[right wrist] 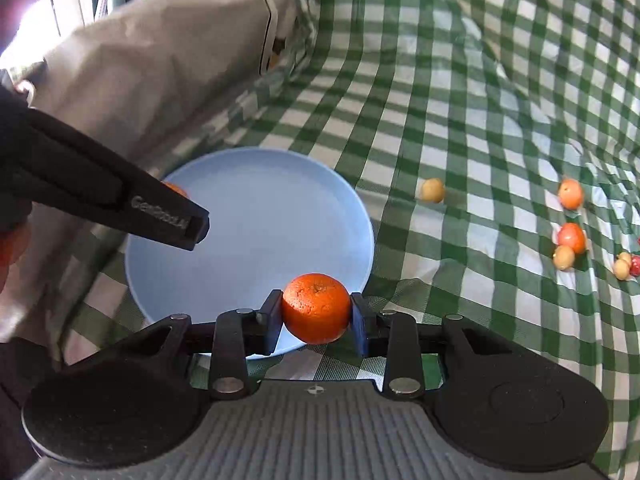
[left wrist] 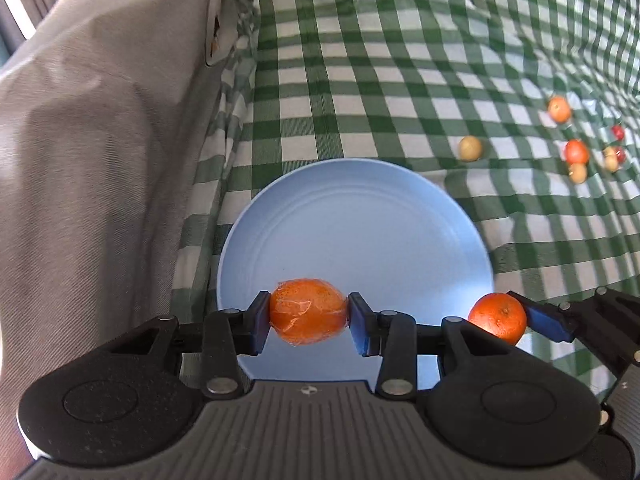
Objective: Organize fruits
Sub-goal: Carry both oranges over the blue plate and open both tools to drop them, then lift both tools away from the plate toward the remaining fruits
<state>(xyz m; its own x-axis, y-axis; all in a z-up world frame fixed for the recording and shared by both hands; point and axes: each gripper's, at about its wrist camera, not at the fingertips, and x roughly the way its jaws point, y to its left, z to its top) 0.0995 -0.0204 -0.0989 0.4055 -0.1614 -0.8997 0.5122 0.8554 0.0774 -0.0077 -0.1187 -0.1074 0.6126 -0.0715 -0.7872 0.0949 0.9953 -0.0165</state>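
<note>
My left gripper is shut on a plastic-wrapped orange and holds it over the near part of the light blue plate. My right gripper is shut on a bare orange over the plate's near right rim. That bare orange also shows in the left wrist view, with the right gripper's blue pad beside it. In the right wrist view the left gripper's black body reaches over the plate from the left and hides most of the wrapped orange.
A green-and-white checked cloth covers the surface. Loose small fruits lie to the right: oranges, yellow-brown ones and red ones. A tall grey covered block stands along the left.
</note>
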